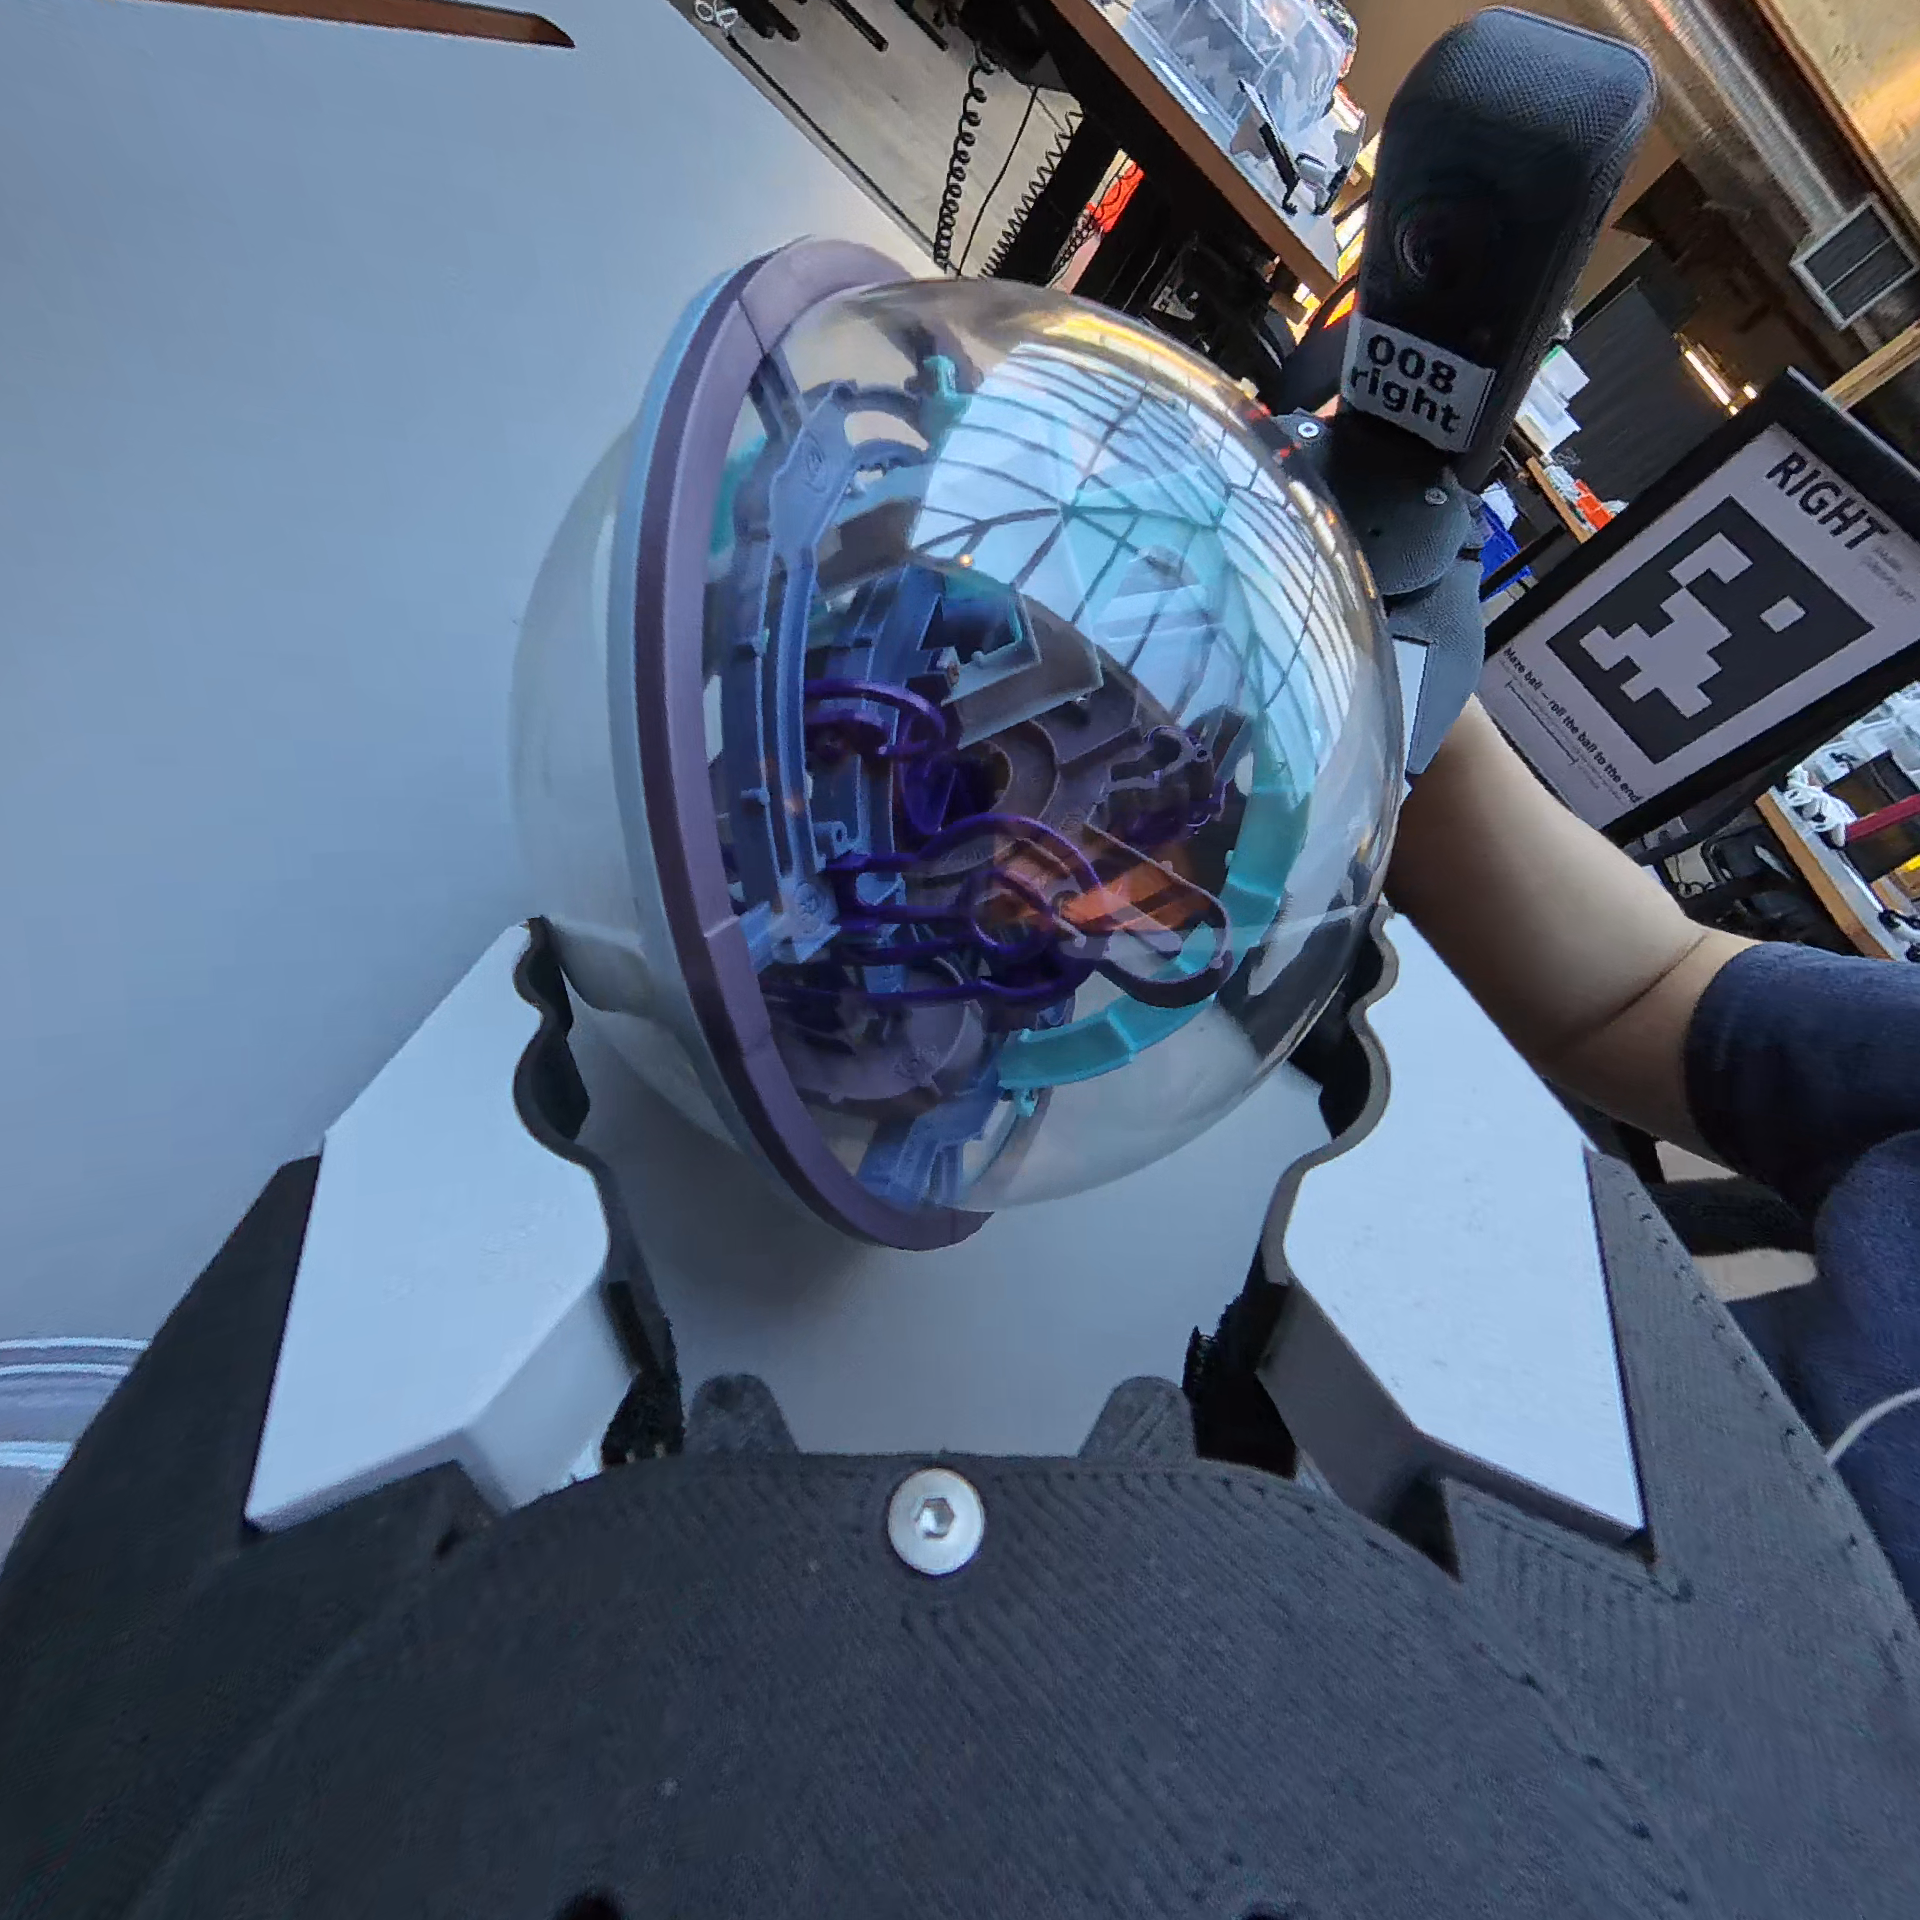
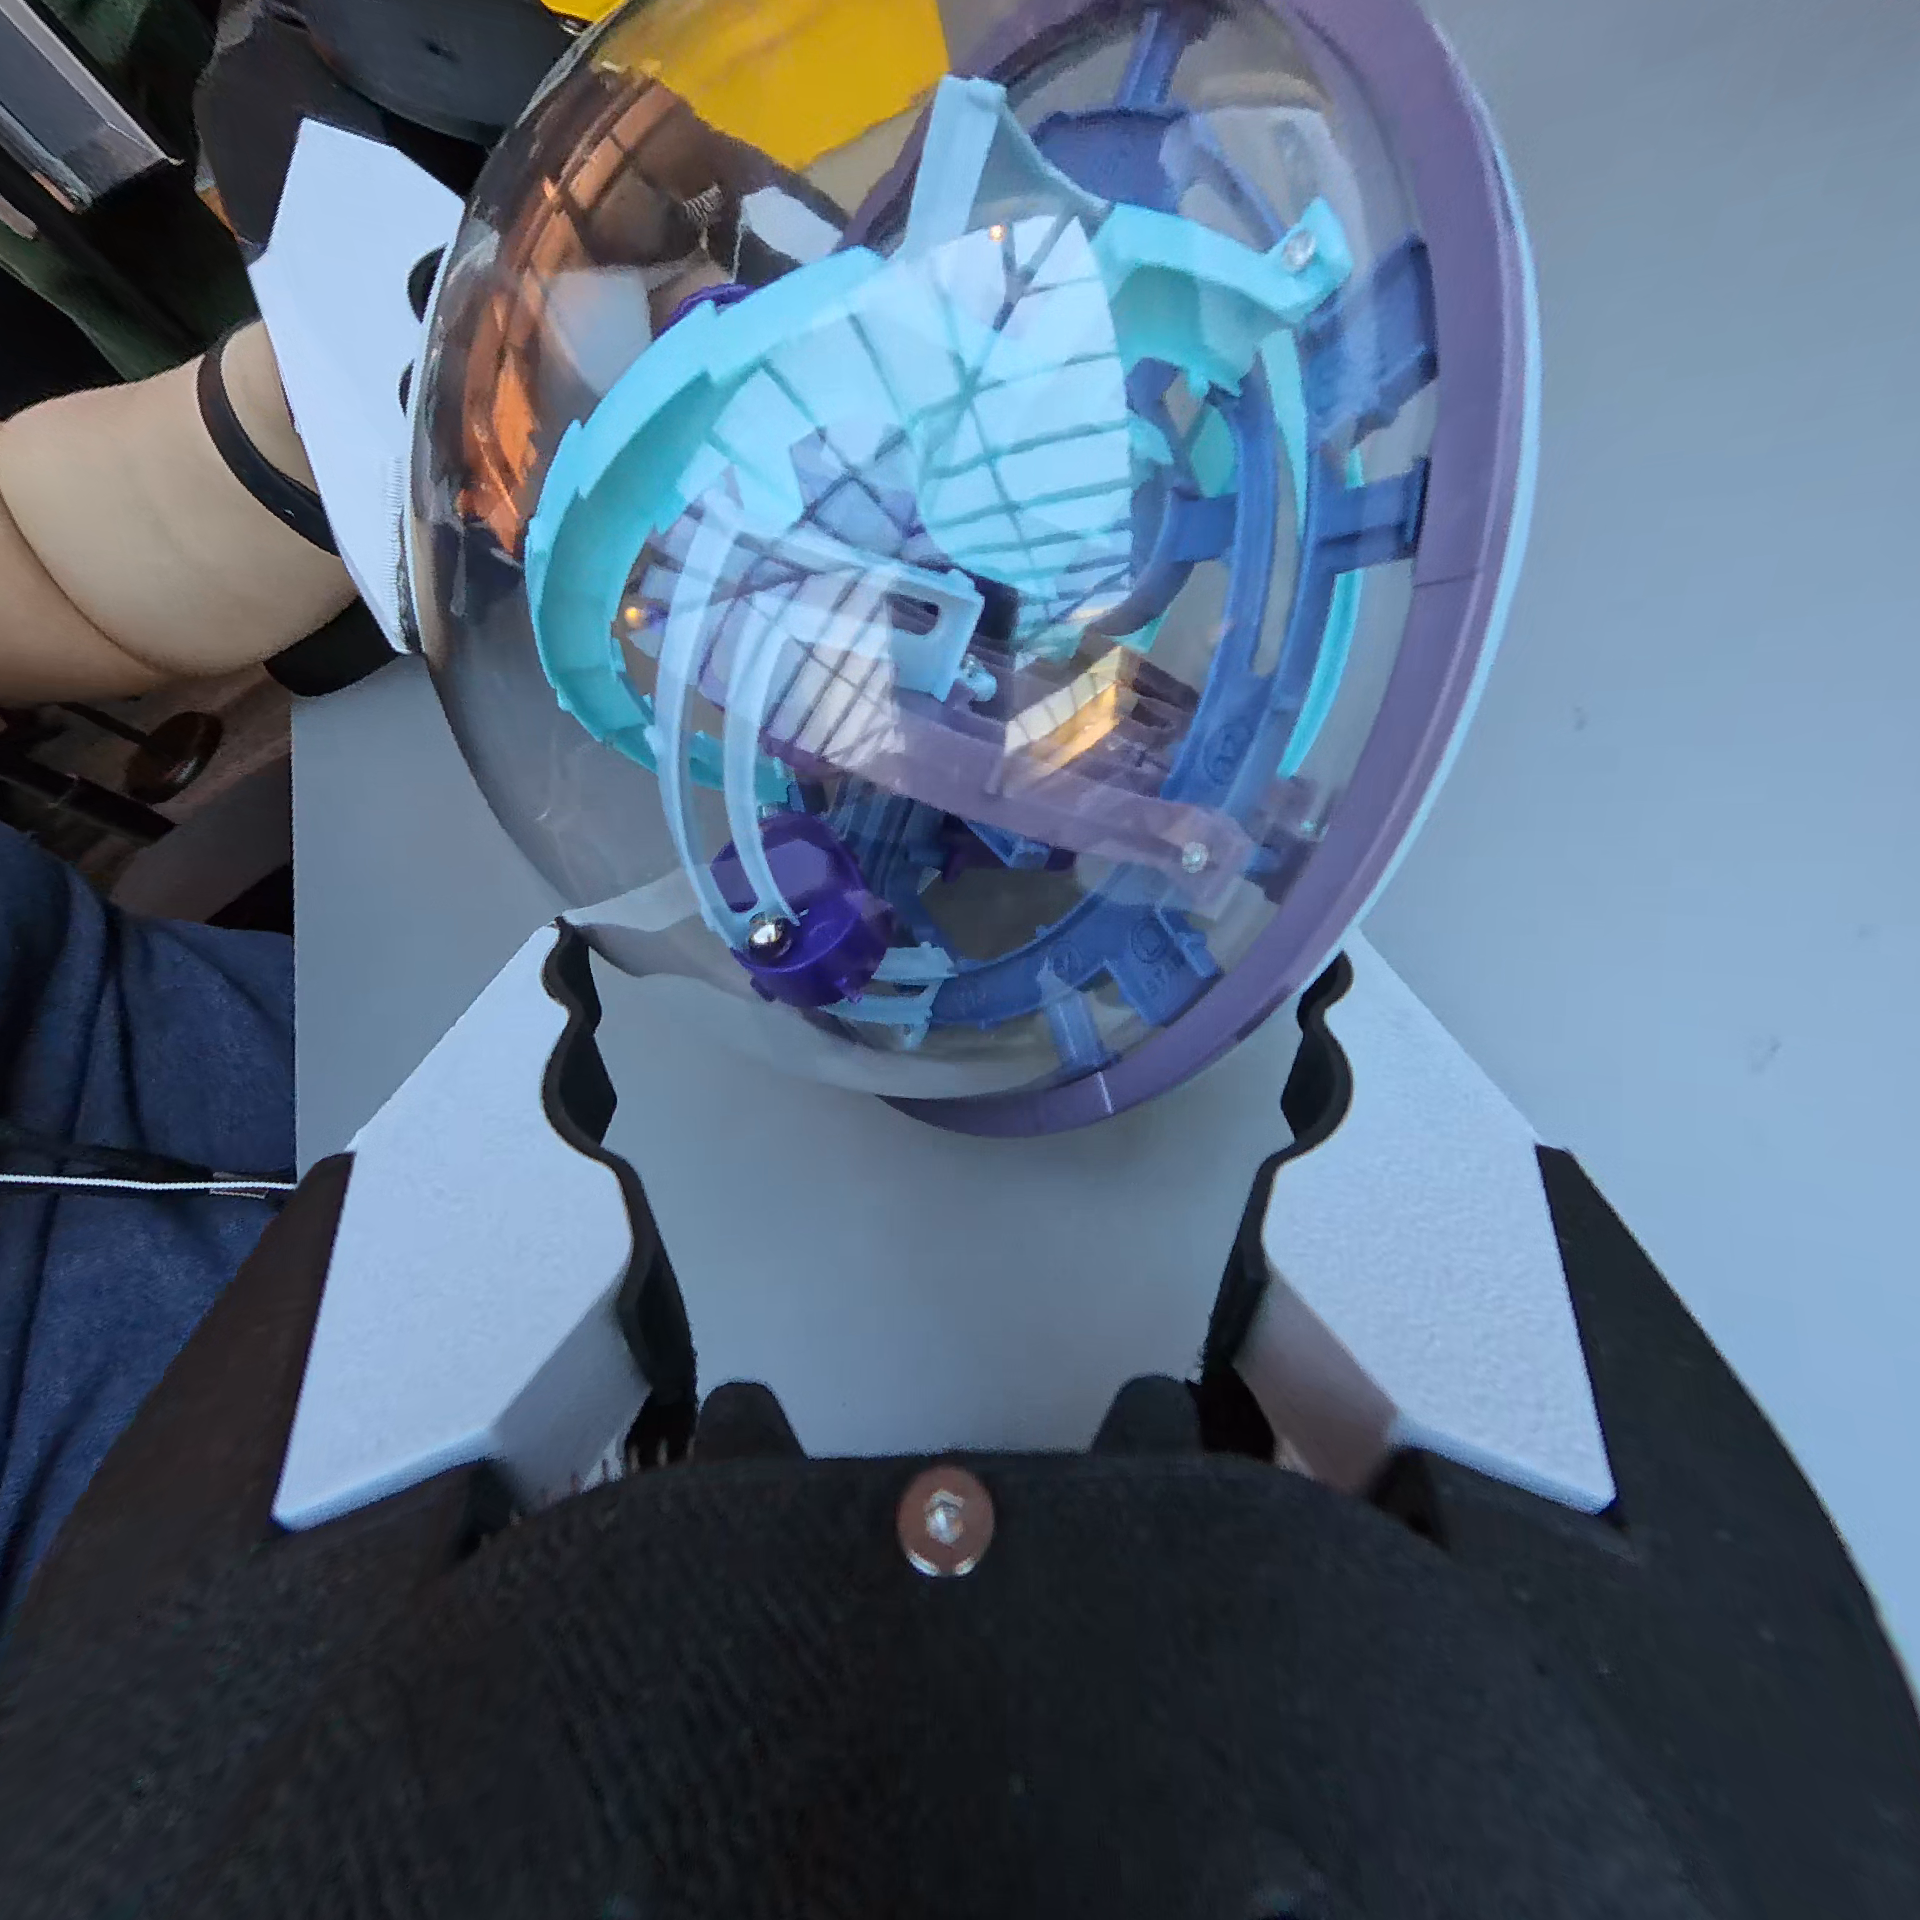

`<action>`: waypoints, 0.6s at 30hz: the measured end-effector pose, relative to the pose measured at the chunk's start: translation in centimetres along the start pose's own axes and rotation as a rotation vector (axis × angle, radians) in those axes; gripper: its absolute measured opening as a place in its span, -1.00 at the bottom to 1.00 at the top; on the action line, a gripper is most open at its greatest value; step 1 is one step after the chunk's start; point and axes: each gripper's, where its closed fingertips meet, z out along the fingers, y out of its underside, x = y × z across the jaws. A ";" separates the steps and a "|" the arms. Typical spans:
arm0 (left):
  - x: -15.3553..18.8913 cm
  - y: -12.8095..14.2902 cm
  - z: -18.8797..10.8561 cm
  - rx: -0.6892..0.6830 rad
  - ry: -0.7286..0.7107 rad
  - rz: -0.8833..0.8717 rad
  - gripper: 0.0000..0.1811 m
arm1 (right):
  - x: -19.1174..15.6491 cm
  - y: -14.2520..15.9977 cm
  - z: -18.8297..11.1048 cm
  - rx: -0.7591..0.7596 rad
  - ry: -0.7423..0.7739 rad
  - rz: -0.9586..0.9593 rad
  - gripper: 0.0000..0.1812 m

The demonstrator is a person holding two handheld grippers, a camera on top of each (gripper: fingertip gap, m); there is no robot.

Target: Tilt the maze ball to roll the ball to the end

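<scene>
At the bottom of the left wrist view, the black body of the left hand-held gripper [image 1: 956, 997] fills the foreground, its two white fingers [image 1: 436, 1226] spread wide and pressed against the lower sides of the maze ball [image 1: 966, 727], which sits at the centre of the frame. The right wrist view shows the same from the other side: the right hand-held gripper [image 2: 951, 1023] has its white fingers [image 2: 457, 1247] set equally wide against the underside of the maze ball [image 2: 977, 540], which takes up the upper centre. The clear globe, ringed by a purple band [image 1: 675, 727], is tilted so the band runs steeply from top to bottom. Inside, teal, blue and purple tracks cross one another, and a small steel ball [image 2: 767, 937] rests by a dark purple piece at the lower left of the globe in the right wrist view. Behind the globe lies a plain pale grey surface [image 1: 260, 520], filling the left half of the left view and the right side of the right view [image 2: 1714, 727]. Farther off, at the right of the left view, a bare forearm [image 1: 1538, 883] and a dark sleeve reach in under a black camera [image 1: 1486, 208]. Beyond them stand a framed sign with a black-and-white block marker [image 1: 1714, 623] and workshop shelves [image 1: 1195, 125] hung with cables.
</scene>
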 end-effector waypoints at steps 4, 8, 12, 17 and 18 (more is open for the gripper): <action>-0.1 -0.4 0.0 -0.006 -0.030 0.014 0.60 | 0.1 0.3 0.2 -0.026 -0.020 0.020 0.48; -0.2 -0.9 0.1 -0.006 -0.061 0.003 0.60 | 0.1 0.8 0.6 -0.053 -0.034 0.039 0.48; -0.3 -1.0 -0.1 -0.010 -0.067 -0.018 0.59 | 0.2 0.8 0.8 -0.061 -0.038 0.039 0.48; -0.5 -0.7 -0.4 -0.010 -0.042 -0.044 0.60 | 0.2 0.3 0.9 -0.056 -0.026 0.017 0.47; -0.6 -0.5 -0.5 -0.005 -0.028 -0.049 0.59 | 0.3 0.1 0.9 -0.054 -0.014 0.002 0.47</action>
